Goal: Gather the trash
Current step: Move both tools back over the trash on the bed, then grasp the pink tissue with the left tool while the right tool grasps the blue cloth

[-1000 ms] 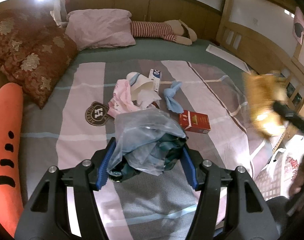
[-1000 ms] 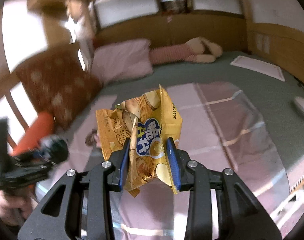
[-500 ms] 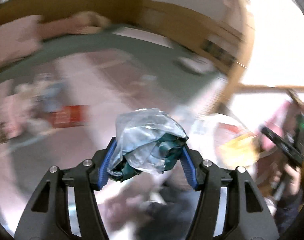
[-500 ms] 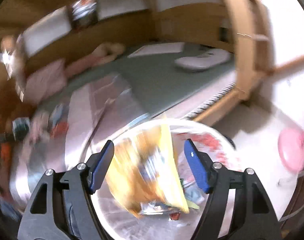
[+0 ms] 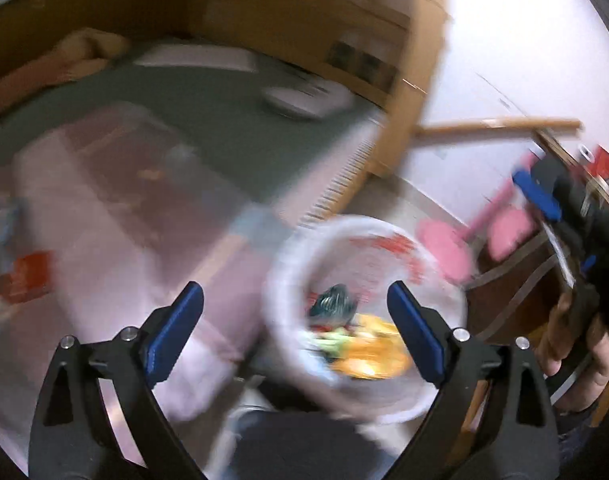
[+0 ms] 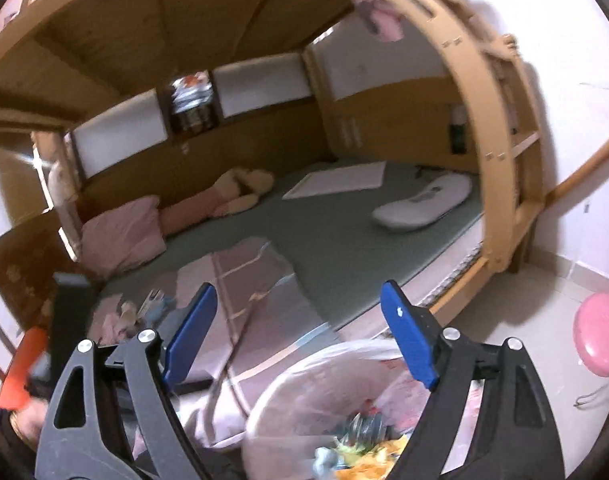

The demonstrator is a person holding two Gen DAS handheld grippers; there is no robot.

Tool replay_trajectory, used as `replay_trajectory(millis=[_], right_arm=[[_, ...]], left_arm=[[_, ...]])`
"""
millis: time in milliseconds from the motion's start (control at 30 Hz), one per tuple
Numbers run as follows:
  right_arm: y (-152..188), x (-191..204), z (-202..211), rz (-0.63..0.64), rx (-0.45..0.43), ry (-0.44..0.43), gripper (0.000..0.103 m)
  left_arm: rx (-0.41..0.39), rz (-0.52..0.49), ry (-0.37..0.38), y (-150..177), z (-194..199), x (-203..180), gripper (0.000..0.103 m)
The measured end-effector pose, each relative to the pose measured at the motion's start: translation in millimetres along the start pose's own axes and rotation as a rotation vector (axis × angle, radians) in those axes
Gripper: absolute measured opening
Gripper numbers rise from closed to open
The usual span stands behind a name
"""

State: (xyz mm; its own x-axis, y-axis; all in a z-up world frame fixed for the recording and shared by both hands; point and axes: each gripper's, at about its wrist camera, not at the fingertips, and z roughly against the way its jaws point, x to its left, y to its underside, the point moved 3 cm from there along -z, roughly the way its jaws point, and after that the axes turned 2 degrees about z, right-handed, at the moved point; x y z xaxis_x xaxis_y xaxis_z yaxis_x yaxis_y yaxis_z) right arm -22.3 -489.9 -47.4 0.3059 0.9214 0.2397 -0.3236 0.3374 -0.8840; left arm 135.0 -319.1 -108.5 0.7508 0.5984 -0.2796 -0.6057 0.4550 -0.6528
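A white plastic trash bag (image 5: 384,236) with red print stands open beside the bed; it also shows in the right wrist view (image 6: 304,380). Inside lie the yellow chip bag (image 5: 368,356) and the teal and clear plastic wad (image 5: 332,300). My left gripper (image 5: 296,332) is open and empty above the bag's mouth. My right gripper (image 6: 300,336) is open and empty, held above the bag and facing the bed. More trash (image 6: 144,308) lies on the striped blanket, with a red box (image 5: 28,276) among it.
The wooden bunk bed frame (image 6: 500,184) stands at the right. A pink fan base (image 6: 600,344) sits on the floor. Pillows (image 6: 120,236), a plush toy (image 6: 240,192) and a white pad (image 6: 424,204) lie on the green mattress.
My left gripper swung from the bed to the bag, opened and dropped the plastic wad in. My right gripper let the chip bag fall in, then lifted and turned toward the bed.
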Motion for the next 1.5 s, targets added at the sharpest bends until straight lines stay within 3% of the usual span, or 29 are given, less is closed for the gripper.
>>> replay_trajectory(millis=[100, 233, 367, 467, 567, 633, 667, 700, 733, 867, 1000, 1500], right_arm=[[2, 31, -27, 0.027, 0.035, -0.057, 0.082], [4, 114, -80, 0.135, 0.116, -0.186, 0.083], [8, 206, -119, 0.221, 0.163, -0.324, 0.085], [17, 266, -147, 0.279, 0.211, -0.412, 0.086], [34, 297, -168, 0.321, 0.211, -0.406, 0.086], [57, 298, -183, 0.339, 0.213, -0.356, 0.086], [69, 297, -194, 0.338, 0.271, -0.322, 0.086], [75, 295, -200, 0.319, 0.339, -0.321, 0.086], [72, 294, -199, 0.269, 0.350, -0.369, 0.086], [63, 298, -186, 0.329, 0.249, -0.341, 0.089], [65, 293, -193, 0.300, 0.296, -0.342, 0.089], [75, 304, -204, 0.325, 0.306, -0.350, 0.089]], left_arm=[[-0.095, 0.089, -0.147, -1, 52, 75, 0.096], [-0.187, 0.225, -0.380, 18, 126, 176, 0.097], [-0.223, 0.403, -0.463, 54, 171, 249, 0.097], [-0.223, 0.474, -0.501, 81, 175, 277, 0.098], [-0.127, 0.453, -0.612, 100, 159, 295, 0.098], [-0.132, 0.435, -0.611, 102, 160, 297, 0.098], [-0.142, 0.441, -0.605, 102, 162, 297, 0.098], [-0.154, 0.457, -0.594, 103, 164, 296, 0.098], [-0.167, 0.476, -0.575, 102, 166, 297, 0.098], [-0.173, 0.468, -0.566, 99, 165, 292, 0.098], [-0.156, 0.466, -0.567, 100, 158, 292, 0.098], [-0.139, 0.473, -0.578, 102, 152, 297, 0.098]])
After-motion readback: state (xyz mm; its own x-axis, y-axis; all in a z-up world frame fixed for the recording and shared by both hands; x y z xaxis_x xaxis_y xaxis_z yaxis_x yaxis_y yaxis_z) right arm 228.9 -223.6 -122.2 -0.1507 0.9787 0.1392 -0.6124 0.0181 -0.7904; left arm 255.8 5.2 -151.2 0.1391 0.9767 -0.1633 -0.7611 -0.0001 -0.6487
